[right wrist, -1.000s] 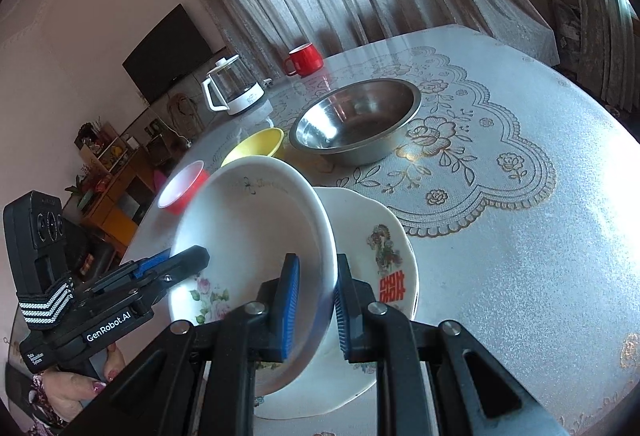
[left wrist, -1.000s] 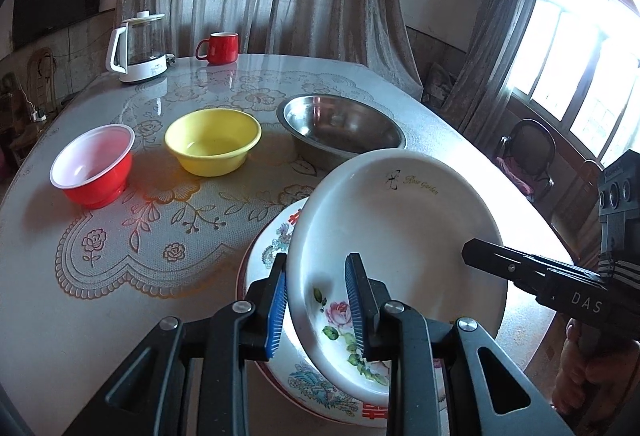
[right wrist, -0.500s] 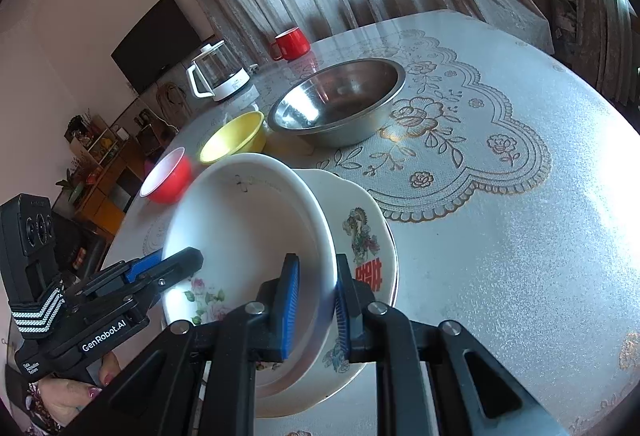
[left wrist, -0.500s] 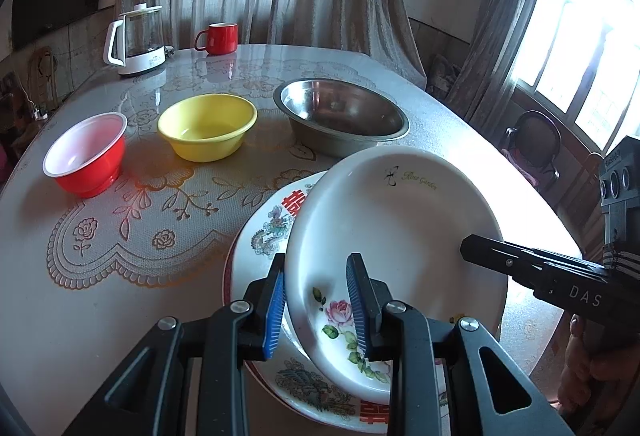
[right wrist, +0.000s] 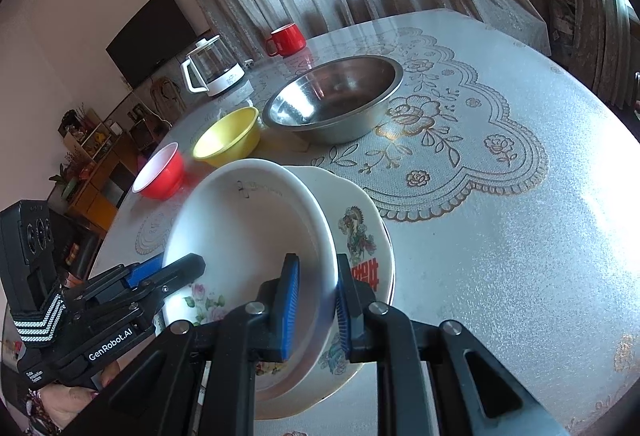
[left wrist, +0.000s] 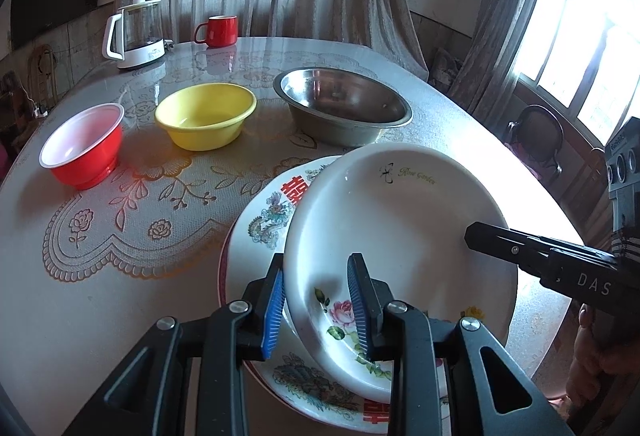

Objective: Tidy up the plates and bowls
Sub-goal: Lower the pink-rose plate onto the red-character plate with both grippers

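Both grippers, left gripper (left wrist: 316, 306) and right gripper (right wrist: 314, 300), clamp opposite rims of white deep plate (left wrist: 400, 232), held tilted over patterned plate (left wrist: 264, 220) on table (right wrist: 500, 236).

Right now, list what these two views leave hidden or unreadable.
- Decorated flat plate: its middle, both views, covered by the white rose-printed deep plate.
- Contact between the two plates: hidden under the deep plate.
- Red mug: its contents, both views, too far.
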